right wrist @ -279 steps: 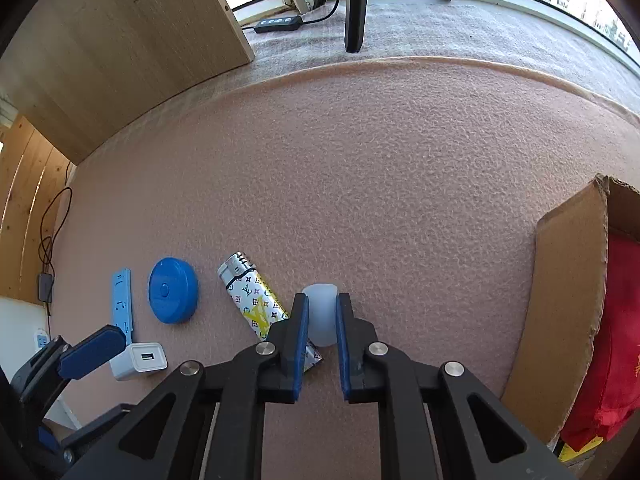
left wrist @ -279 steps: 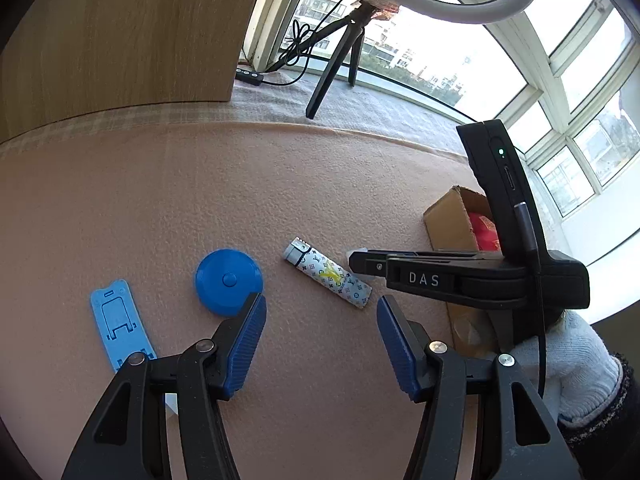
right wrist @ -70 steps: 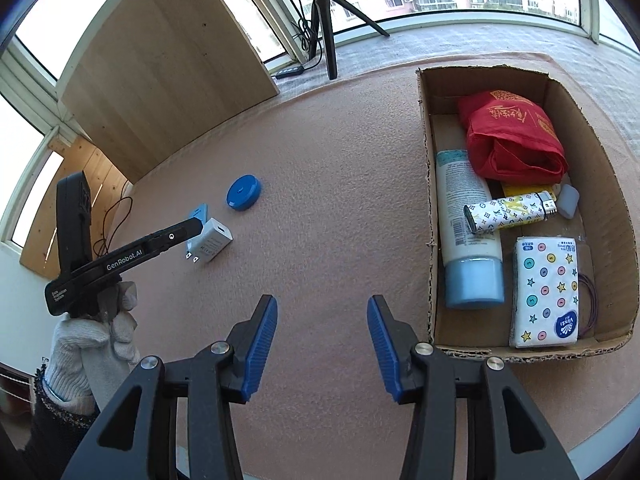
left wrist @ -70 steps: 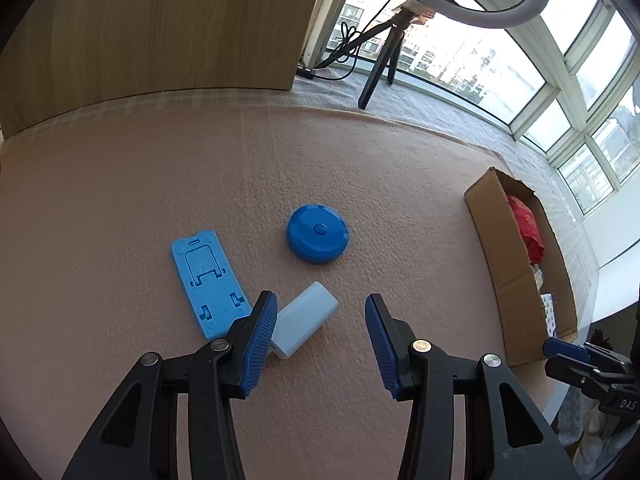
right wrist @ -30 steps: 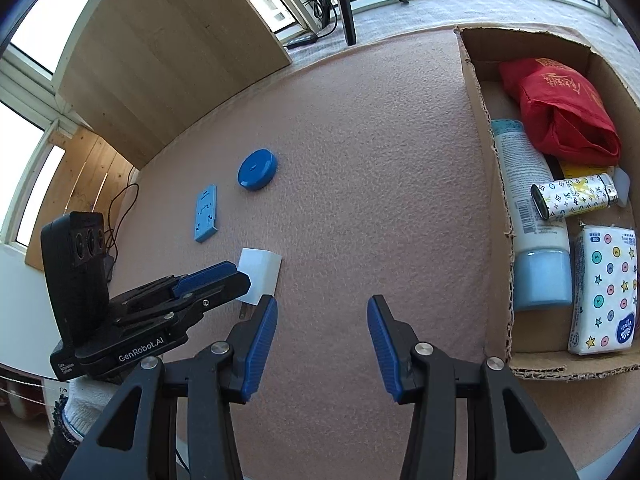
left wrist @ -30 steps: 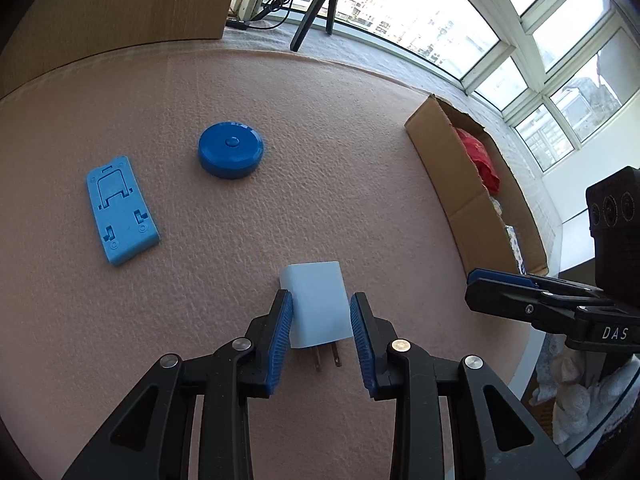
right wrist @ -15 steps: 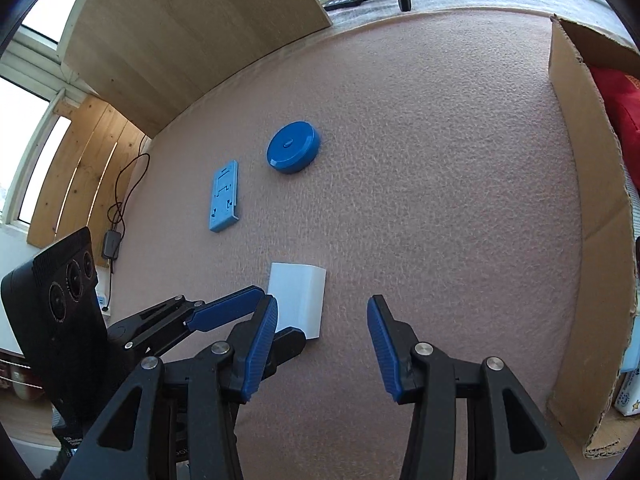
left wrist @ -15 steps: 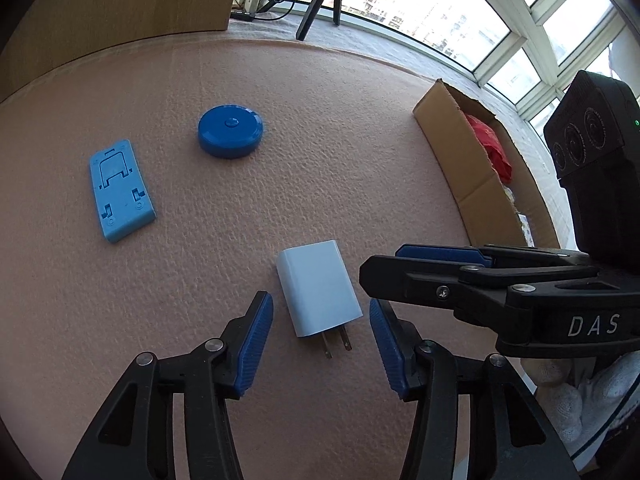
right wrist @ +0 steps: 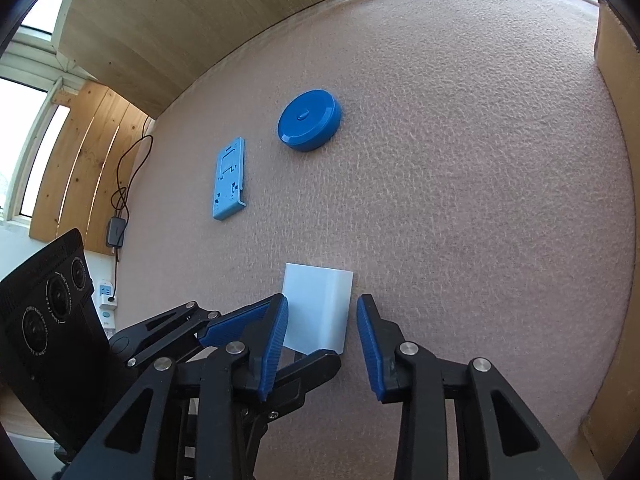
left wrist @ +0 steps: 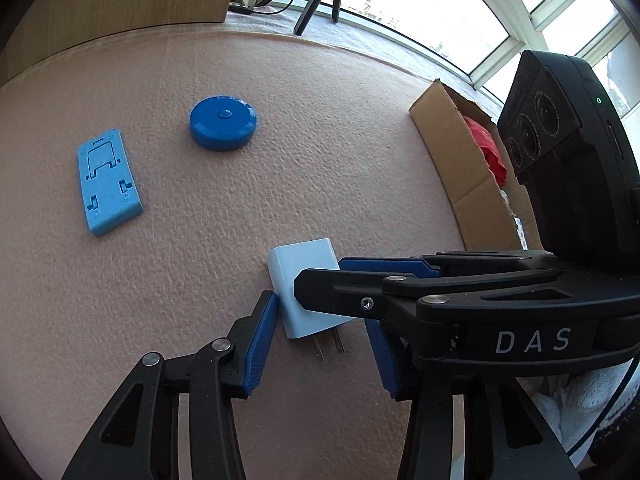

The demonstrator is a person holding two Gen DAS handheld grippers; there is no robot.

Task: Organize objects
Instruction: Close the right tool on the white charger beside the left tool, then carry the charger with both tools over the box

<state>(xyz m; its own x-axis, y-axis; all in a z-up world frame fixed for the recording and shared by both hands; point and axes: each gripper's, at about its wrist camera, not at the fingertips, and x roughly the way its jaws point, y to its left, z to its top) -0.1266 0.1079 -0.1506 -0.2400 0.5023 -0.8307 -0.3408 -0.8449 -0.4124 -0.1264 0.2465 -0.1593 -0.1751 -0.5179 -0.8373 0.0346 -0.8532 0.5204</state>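
Taking the white charger (left wrist: 308, 280) as the landmark: to its far left on the pink-covered counter (left wrist: 320, 140) lies the flat blue phone stand (left wrist: 107, 182), and beyond the charger and a little left sits the round blue case (left wrist: 223, 122), both well apart from it. The charger itself lies flat, its long axis running away from both cameras, with its two metal prongs pointing back toward the left gripper (left wrist: 324, 344). That gripper's jaws are spread, one pad just at the charger's left flank and the other off its right rear corner, so nothing is pinched. The right gripper (right wrist: 322, 340) reaches in from the charger's right side, and its jaws are also spread and straddle the charger's near end across its short width, the left pad close against the left edge and the right pad just clear of the right edge (whether either pad already touches, I cannot tell). The cardboard box (left wrist: 452, 152) stands well to the charger's right, with something red inside. The right gripper looks the better placed: its jaws already bracket the narrow dimension, so closing them squarely should catch the body, and the box lies on its side. The crowding of the two tools over one small thing is the likely hazard.
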